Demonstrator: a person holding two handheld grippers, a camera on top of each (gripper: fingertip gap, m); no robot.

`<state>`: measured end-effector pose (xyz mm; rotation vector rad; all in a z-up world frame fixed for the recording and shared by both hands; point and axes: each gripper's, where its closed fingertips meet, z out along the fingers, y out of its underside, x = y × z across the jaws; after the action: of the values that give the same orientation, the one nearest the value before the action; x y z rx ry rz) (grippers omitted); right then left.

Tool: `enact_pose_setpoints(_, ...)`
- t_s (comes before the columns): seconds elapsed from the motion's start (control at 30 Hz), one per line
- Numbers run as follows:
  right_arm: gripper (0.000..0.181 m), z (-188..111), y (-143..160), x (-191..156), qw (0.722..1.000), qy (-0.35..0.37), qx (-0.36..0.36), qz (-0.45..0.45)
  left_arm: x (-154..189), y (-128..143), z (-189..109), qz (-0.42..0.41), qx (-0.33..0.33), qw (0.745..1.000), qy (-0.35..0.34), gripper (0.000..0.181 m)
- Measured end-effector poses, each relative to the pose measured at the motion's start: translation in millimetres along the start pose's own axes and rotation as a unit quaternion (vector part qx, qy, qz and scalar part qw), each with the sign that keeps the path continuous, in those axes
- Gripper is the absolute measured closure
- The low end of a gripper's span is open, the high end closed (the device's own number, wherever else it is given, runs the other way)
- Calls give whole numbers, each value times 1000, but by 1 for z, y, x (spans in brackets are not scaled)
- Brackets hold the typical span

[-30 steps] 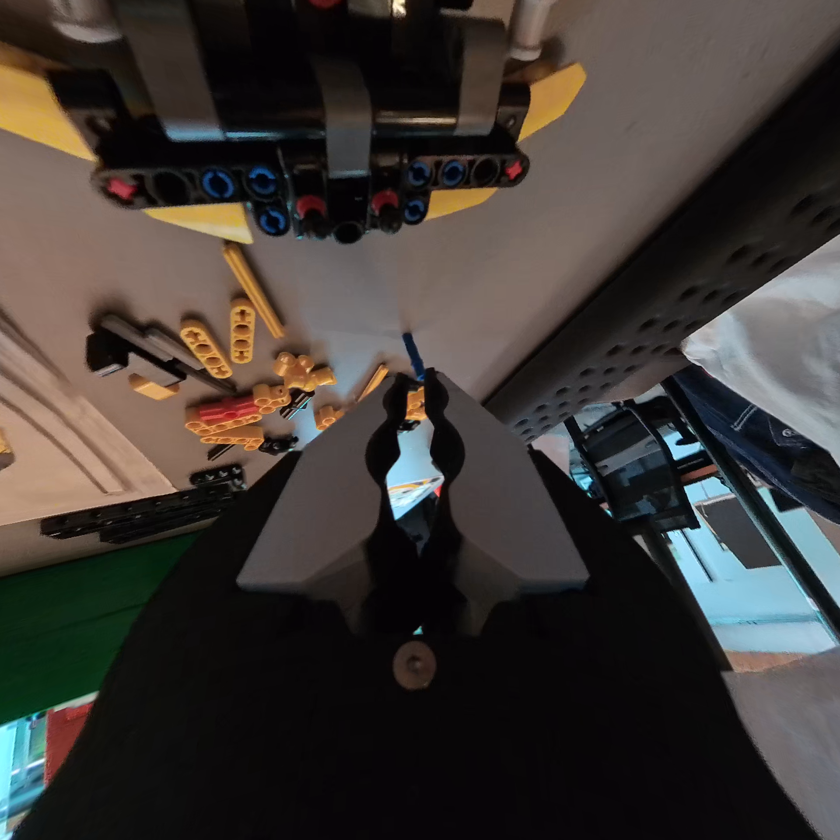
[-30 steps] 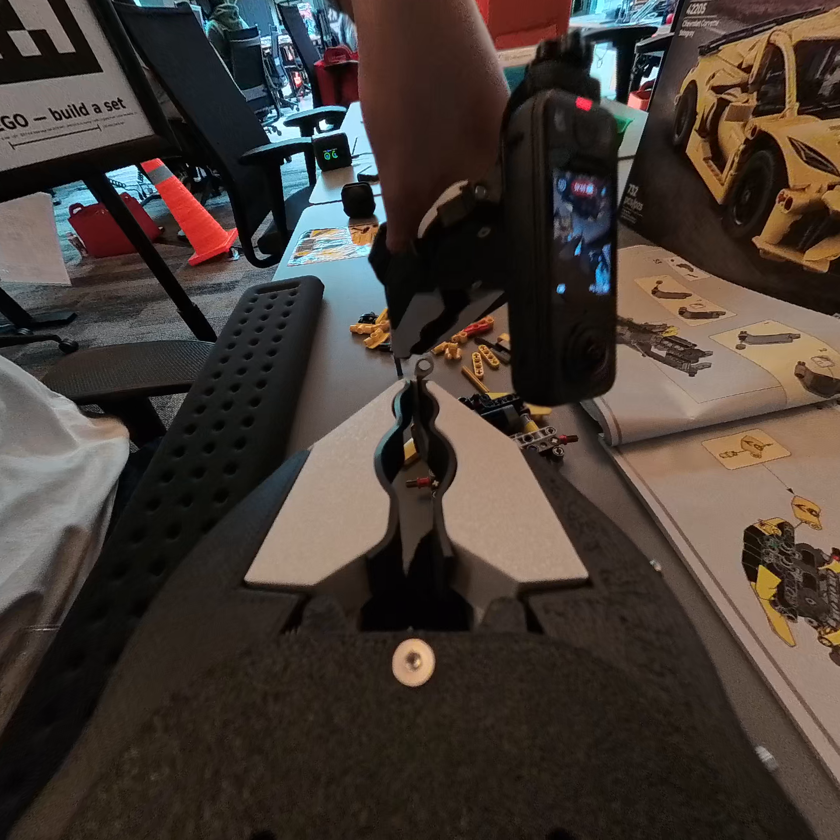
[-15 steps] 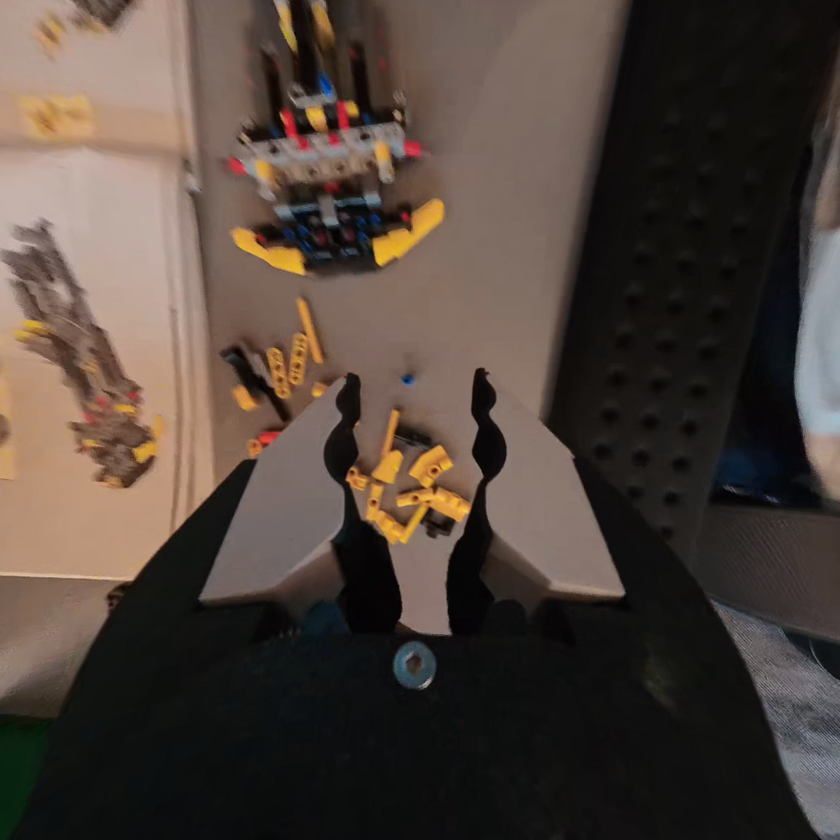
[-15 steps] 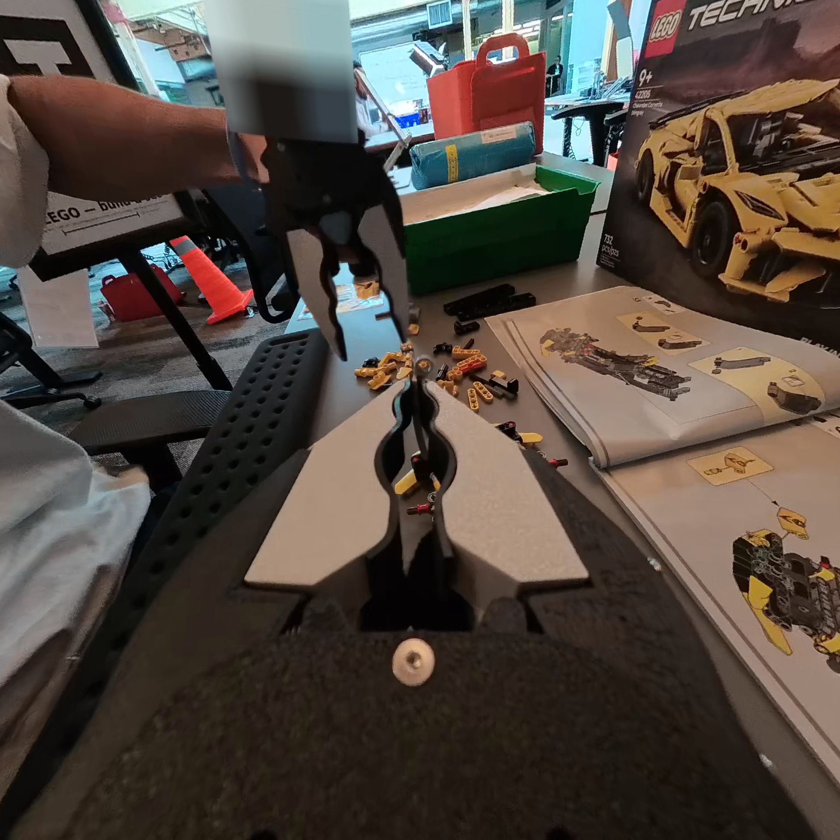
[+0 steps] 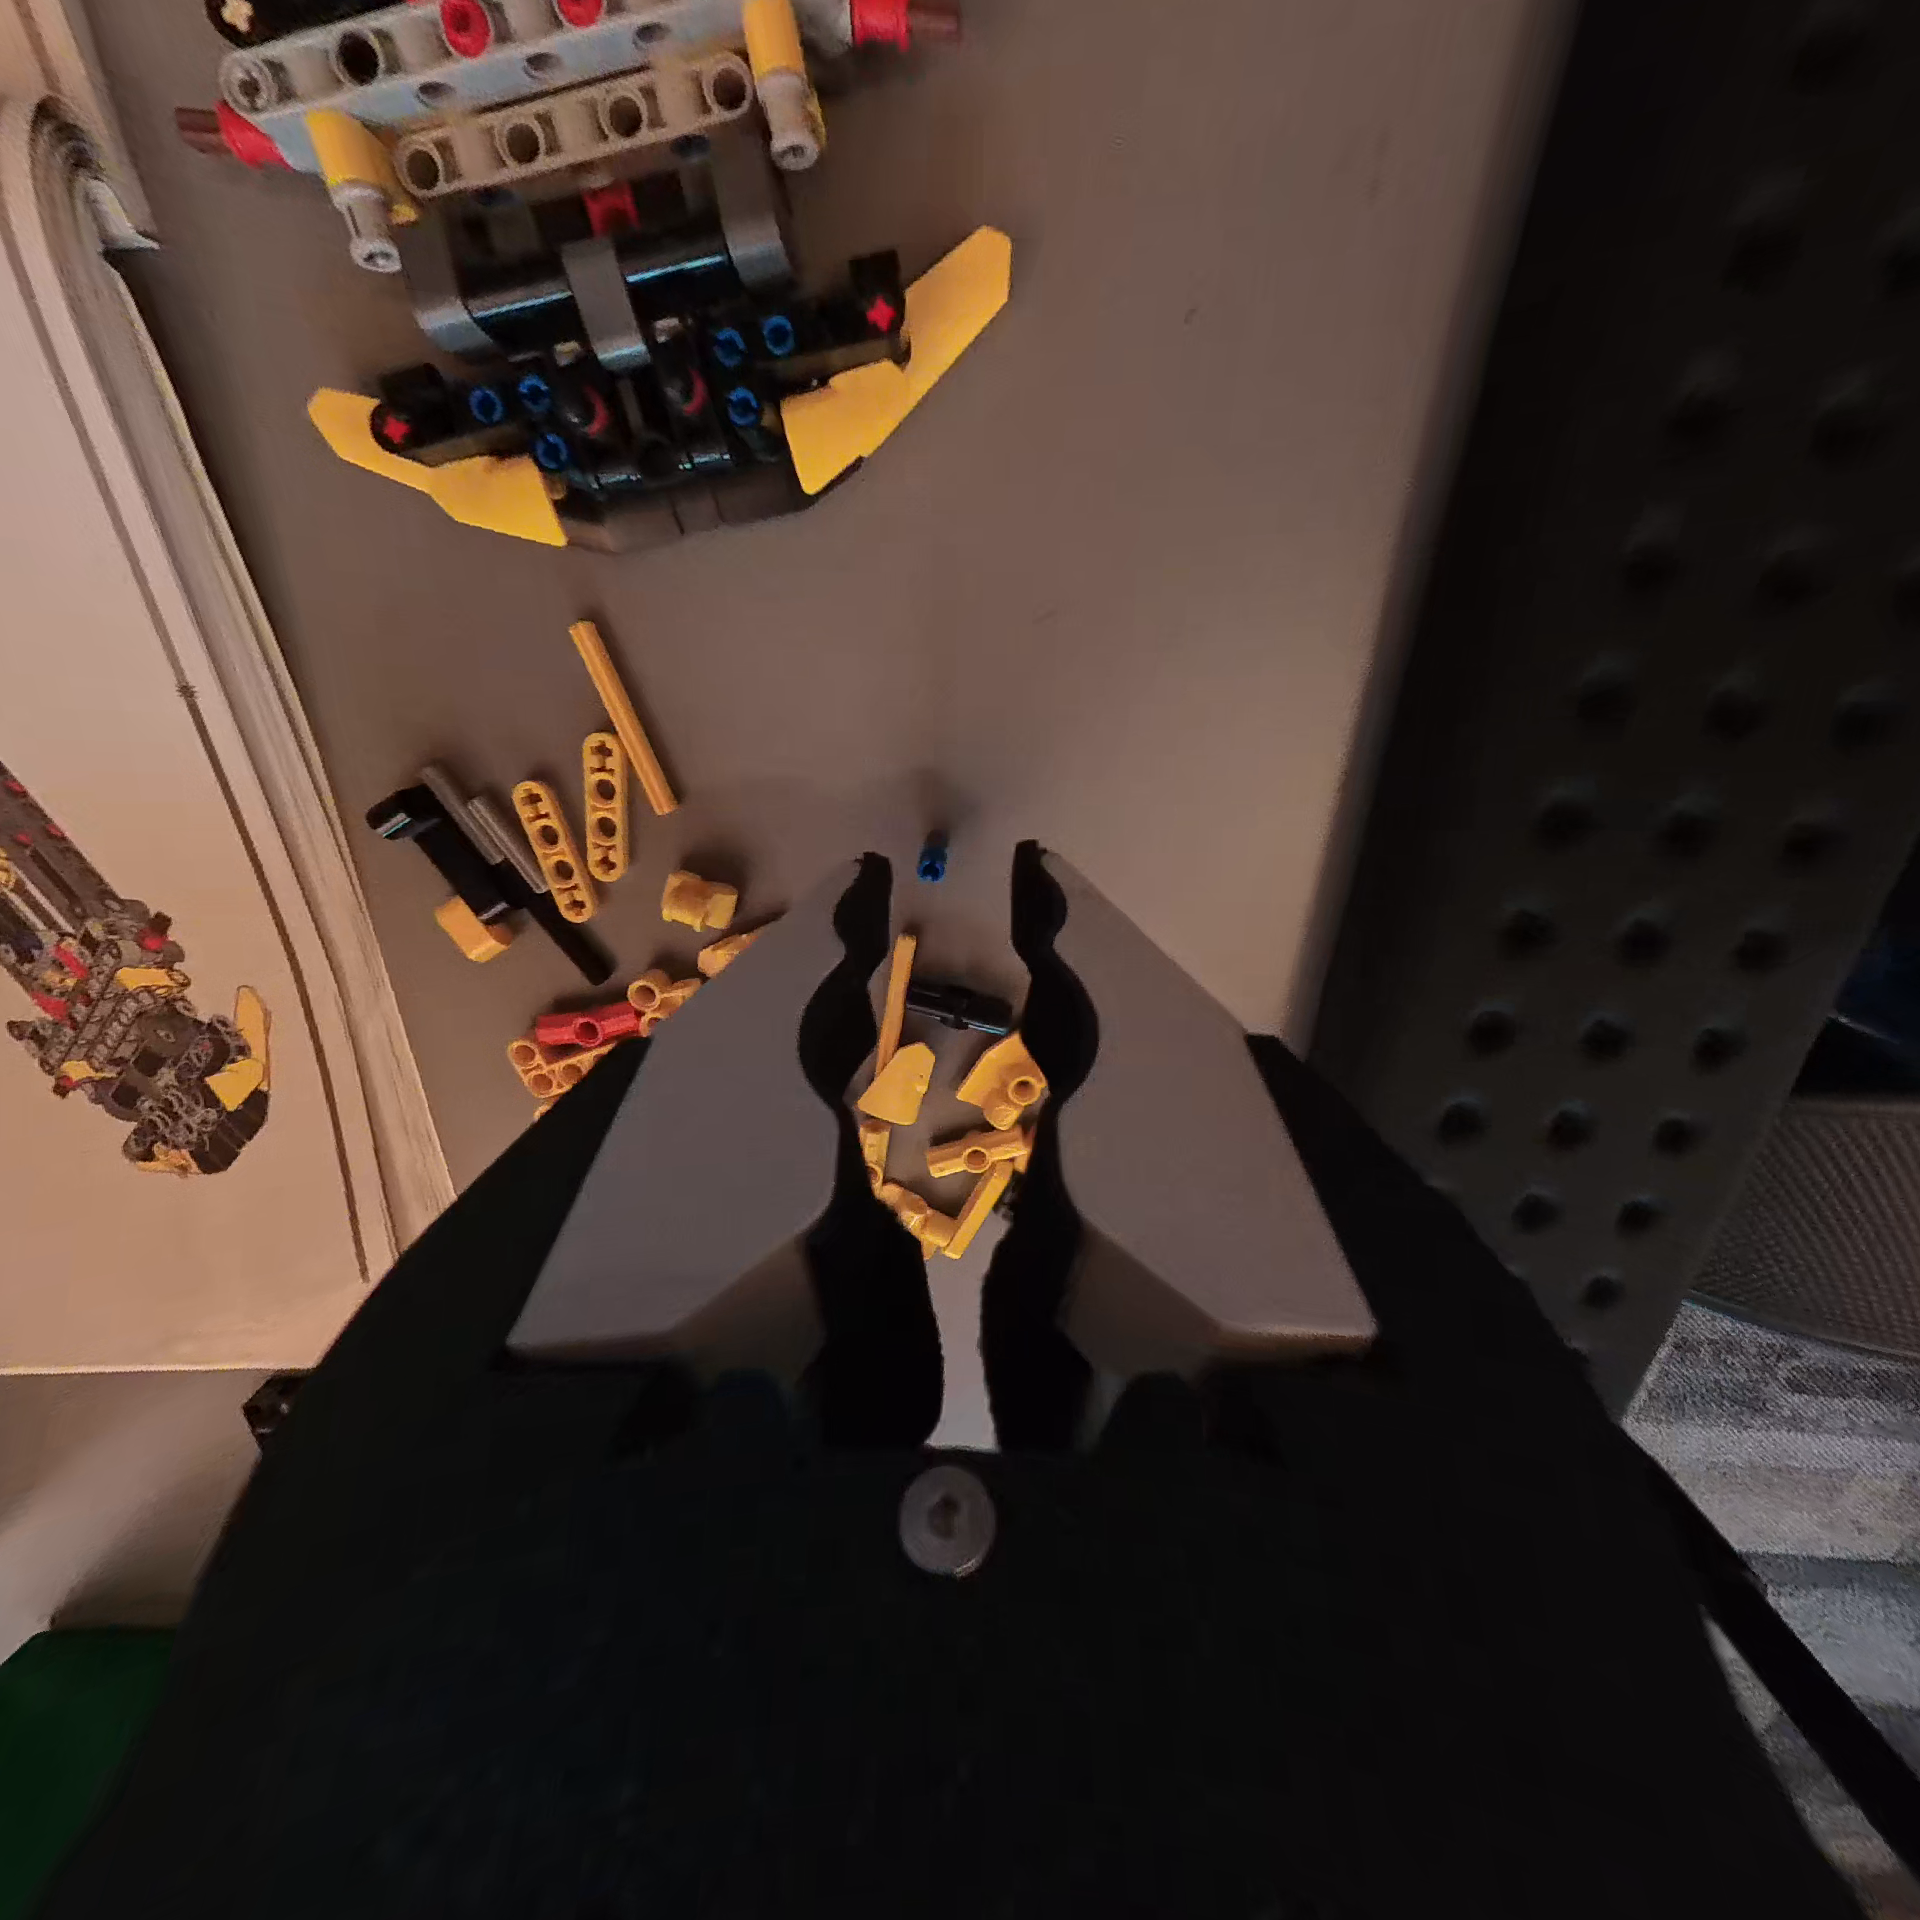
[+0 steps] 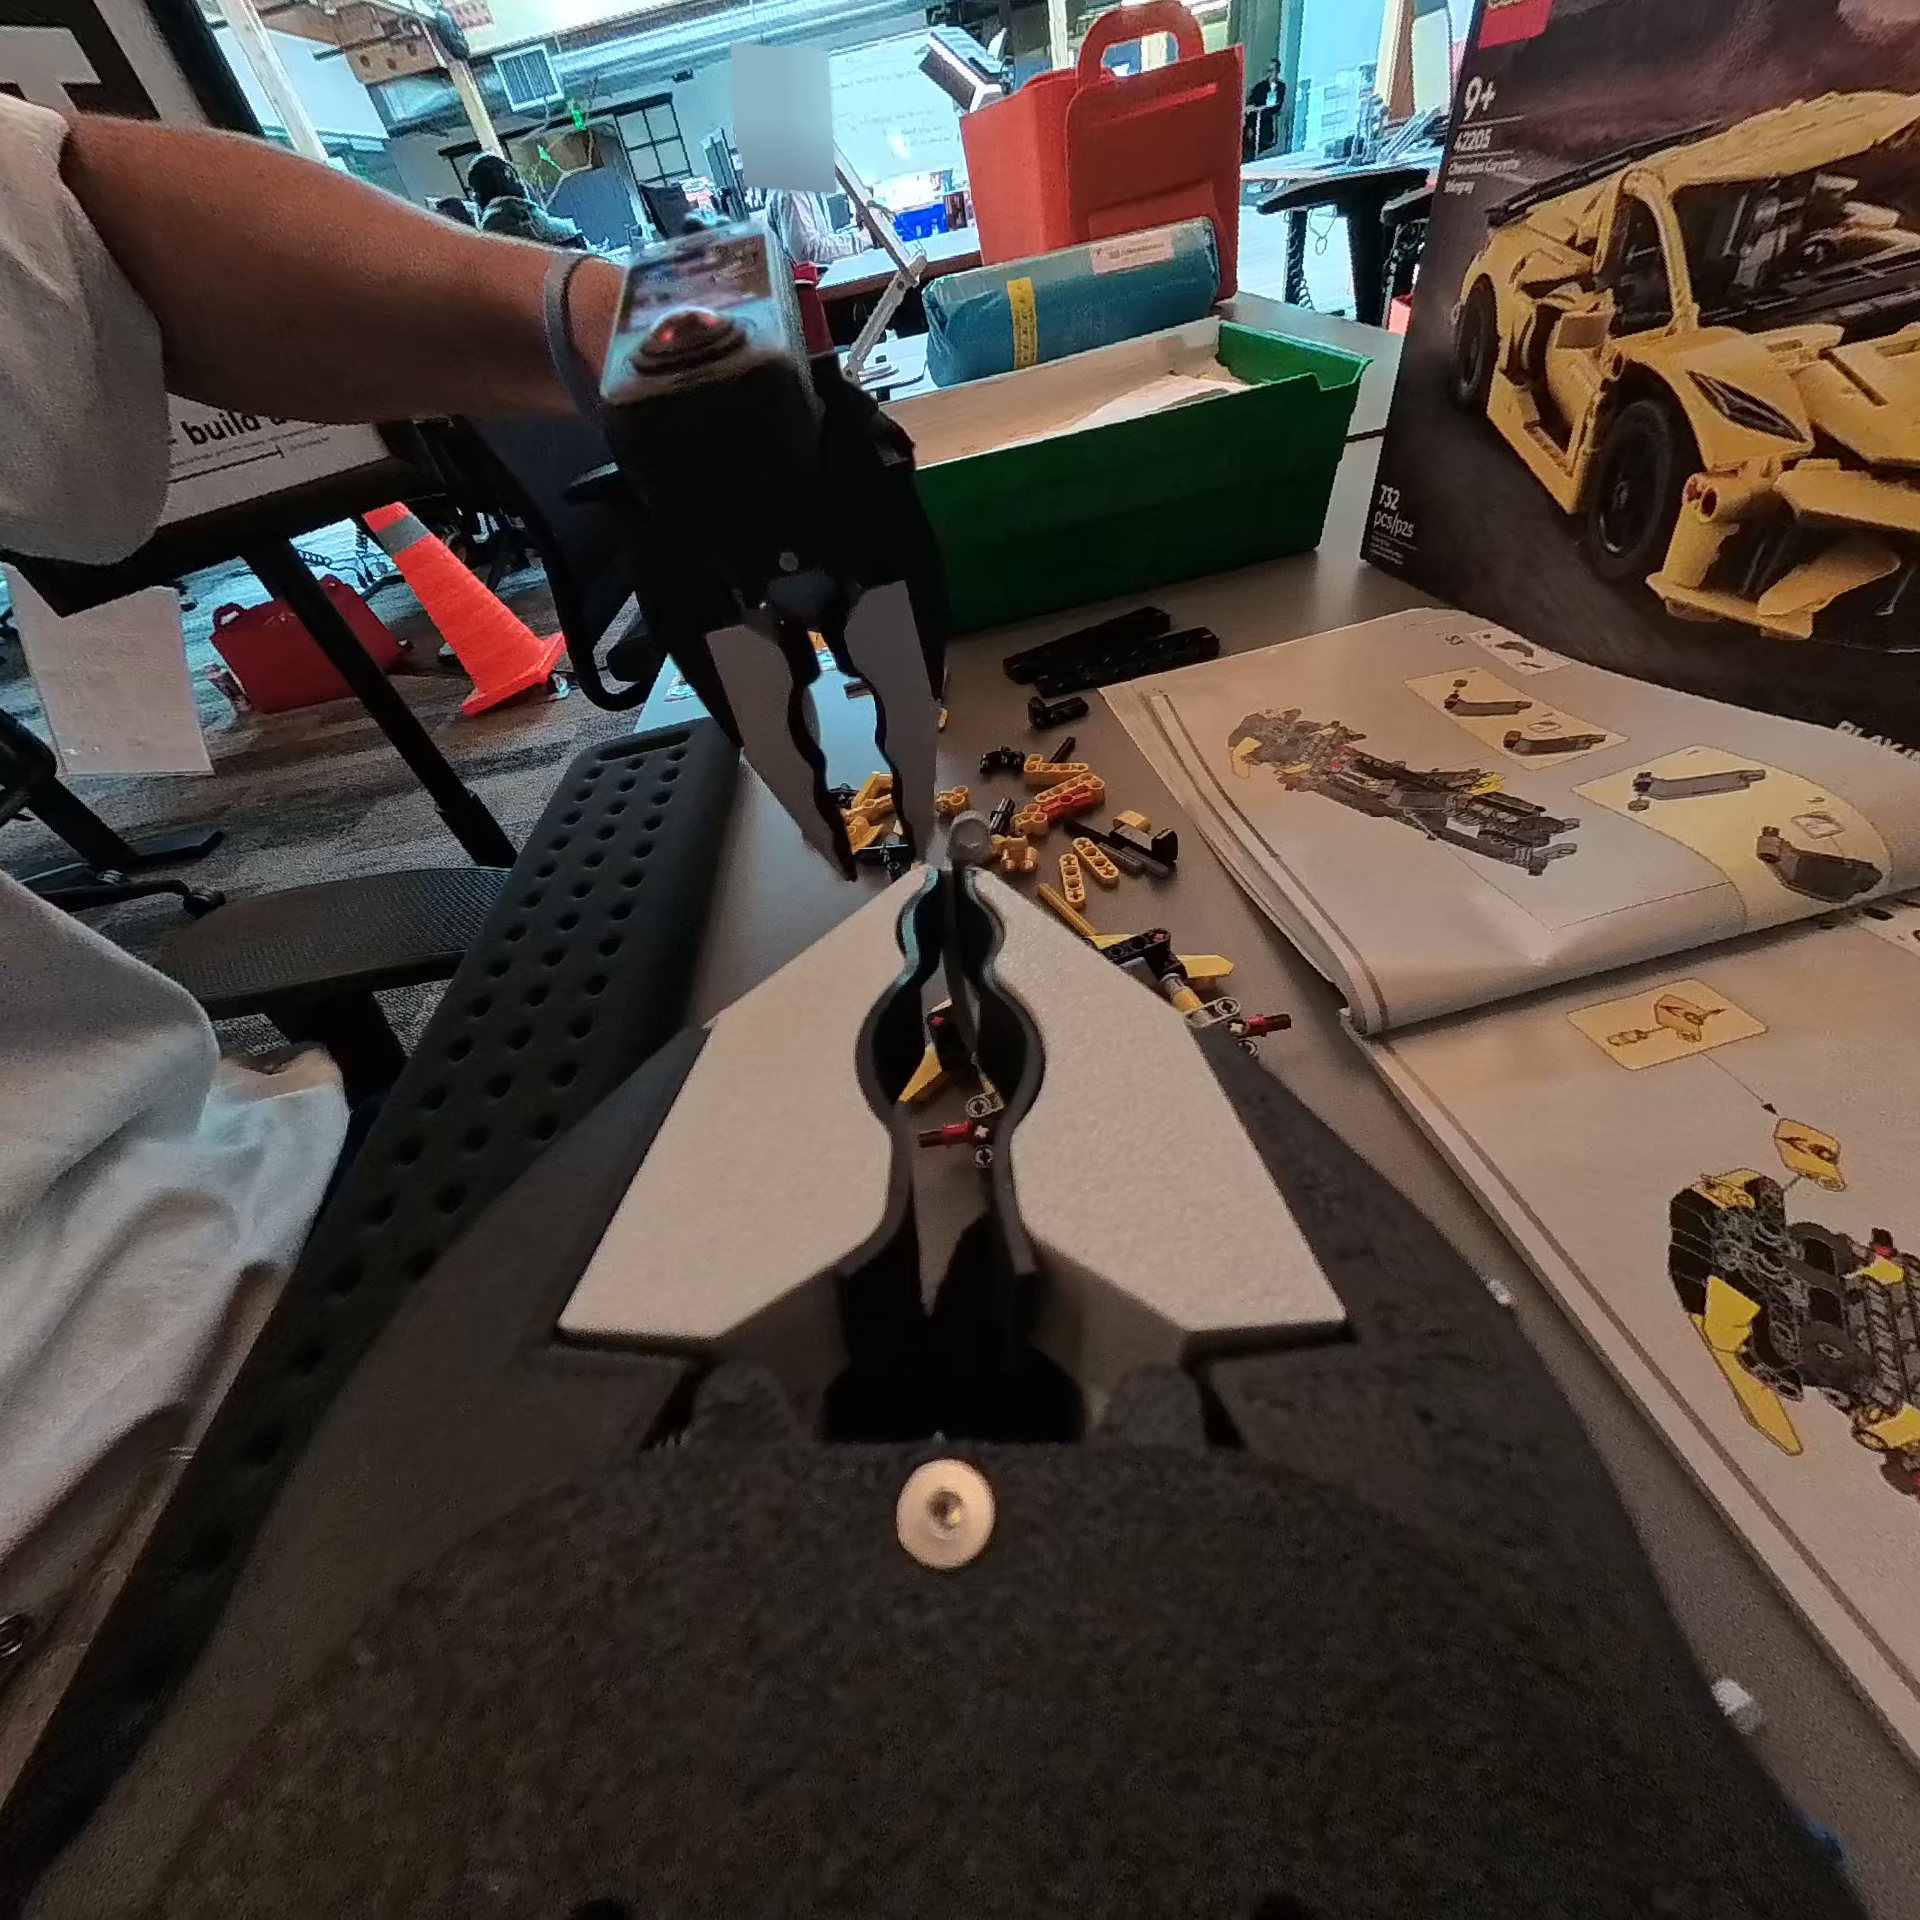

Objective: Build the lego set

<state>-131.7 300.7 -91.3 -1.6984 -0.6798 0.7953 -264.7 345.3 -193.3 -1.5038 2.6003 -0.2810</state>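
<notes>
My left gripper [image 5: 951, 854] is open and points down at the table over a pile of small yellow pieces [image 5: 940, 1127]. A blue pin [image 5: 933, 862] lies on the table between its fingertips, and a black pin [image 5: 956, 1006] lies between the fingers. The partly built car chassis [image 5: 644, 343] lies beyond, yellow panels on both sides. My right gripper [image 6: 954, 883] is shut on a thin grey axle [image 6: 968, 836] whose round end sticks out past the tips. The left gripper also shows in the right wrist view [image 6: 878, 847], open, just ahead of the axle.
The open instruction booklet [image 6: 1507, 831] lies to the right, with the set's box [image 6: 1683, 364] behind it. A green bin [image 6: 1143, 488] and black beams [image 6: 1112, 649] lie at the back. Yellow beams [image 5: 582, 831] and a yellow axle [image 5: 623, 717] lie near the pile. A black perforated chair back [image 6: 520, 987] borders the table's left edge. There is about 20 centimeters between the tips of the two grippers.
My left gripper has opened, swung away from the chassis and come down over the loose pile. The blue pin seen at its tips now lies on the table. My right gripper still holds the grey axle.
</notes>
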Motion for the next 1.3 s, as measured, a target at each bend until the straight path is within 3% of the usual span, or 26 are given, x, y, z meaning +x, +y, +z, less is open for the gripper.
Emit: enact_pose_setpoints(1.3,181,1,3,-1,1000,-2,-7,0,-2,6,17,21,-30,999,11,175)
